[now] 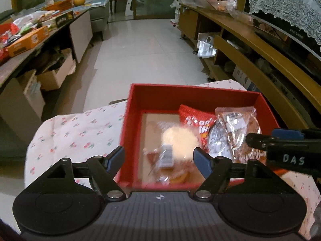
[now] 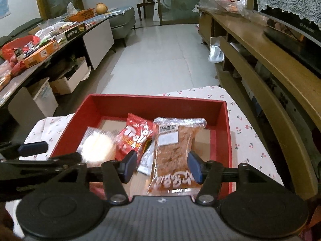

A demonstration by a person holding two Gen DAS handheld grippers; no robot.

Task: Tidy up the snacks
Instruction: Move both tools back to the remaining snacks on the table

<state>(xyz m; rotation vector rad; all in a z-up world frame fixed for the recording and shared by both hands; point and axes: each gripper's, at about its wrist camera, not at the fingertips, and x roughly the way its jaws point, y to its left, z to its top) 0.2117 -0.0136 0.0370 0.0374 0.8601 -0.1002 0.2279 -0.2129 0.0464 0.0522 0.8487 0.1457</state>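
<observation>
A red box (image 1: pixel 180 94) (image 2: pixel 152 102) sits on a small table with a cherry-print cloth (image 1: pixel 76 132) (image 2: pixel 248 138). Inside lie a clear pack with a pale round cake (image 1: pixel 178 140) (image 2: pixel 98 146), a red snack bag (image 1: pixel 196 120) (image 2: pixel 136 136) and a clear pack of brown snack (image 1: pixel 238 128) (image 2: pixel 174 150). My left gripper (image 1: pixel 159 159) is open above the blurred round cake pack. My right gripper (image 2: pixel 162 166) is open over the brown snack pack, whose near end lies between the fingers. The right gripper also shows in the left wrist view (image 1: pixel 280 144), the left in the right wrist view (image 2: pixel 34 148).
A long cluttered counter (image 1: pixel 30 40) (image 2: pixel 40 46) with boxes and snacks runs along the left. A wooden TV stand (image 1: pixel 260 56) (image 2: pixel 270 60) runs along the right. Tiled floor (image 1: pixel 144 50) lies beyond the small table.
</observation>
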